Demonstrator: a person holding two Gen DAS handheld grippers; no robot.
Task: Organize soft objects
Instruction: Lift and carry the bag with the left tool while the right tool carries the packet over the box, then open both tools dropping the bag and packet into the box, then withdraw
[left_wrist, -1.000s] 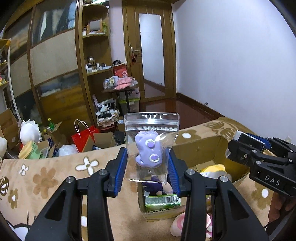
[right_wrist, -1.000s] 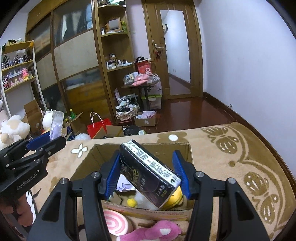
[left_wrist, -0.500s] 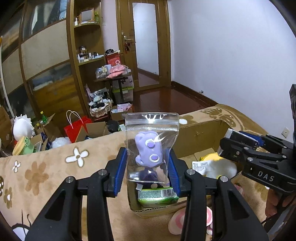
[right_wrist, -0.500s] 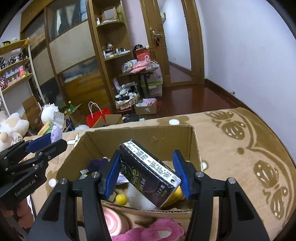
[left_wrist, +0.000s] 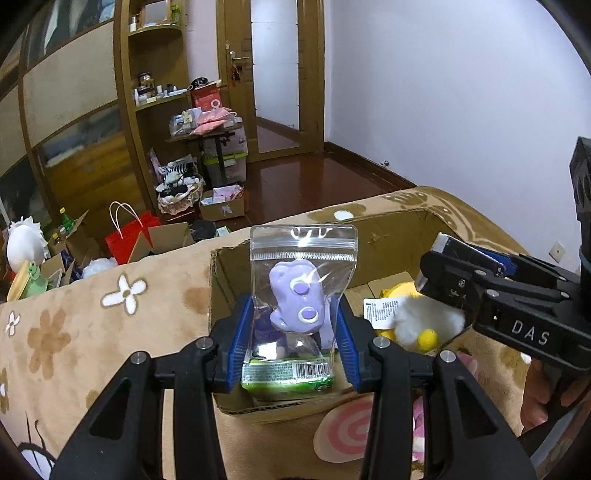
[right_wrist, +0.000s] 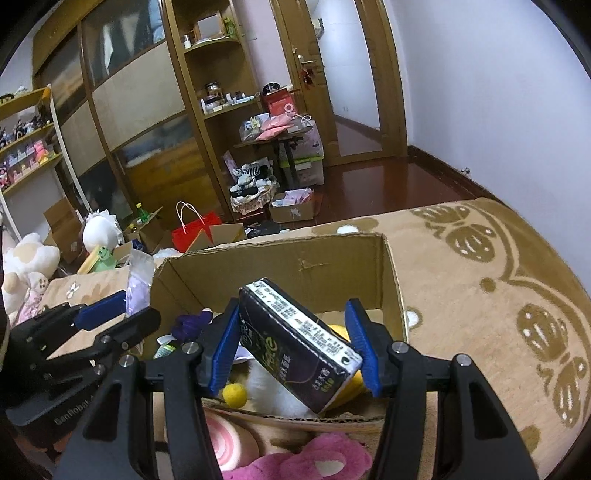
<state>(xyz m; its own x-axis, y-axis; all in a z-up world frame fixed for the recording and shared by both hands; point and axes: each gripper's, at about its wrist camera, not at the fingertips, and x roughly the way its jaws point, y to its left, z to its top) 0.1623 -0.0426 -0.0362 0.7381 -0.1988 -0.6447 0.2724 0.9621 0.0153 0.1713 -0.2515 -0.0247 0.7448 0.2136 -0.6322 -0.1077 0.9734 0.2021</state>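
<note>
My left gripper (left_wrist: 295, 339) is shut on a clear zip bag with a purple soft toy (left_wrist: 298, 295) and holds it upright over the left end of an open cardboard box (left_wrist: 391, 229). My right gripper (right_wrist: 295, 350) is shut on a dark tissue pack (right_wrist: 295, 339), tilted, above the same box (right_wrist: 306, 254). In the box lie a yellow and white plush (left_wrist: 421, 321), a green packet (left_wrist: 288, 376) and a purple item (right_wrist: 192, 321). The left gripper also shows in the right wrist view (right_wrist: 110, 317); the right gripper also shows in the left wrist view (left_wrist: 454, 273).
The box sits on a tan blanket with flower patterns (left_wrist: 74, 321). A pink swirl cushion (left_wrist: 347, 432) and a pink plush (right_wrist: 314, 458) lie at the box's near side. Beyond the bed edge are a red bag (left_wrist: 129, 240), boxes, plush toys and shelves.
Both grippers have come closer to the box and lower over it, each still holding its item. The box now fills more of both views.
</note>
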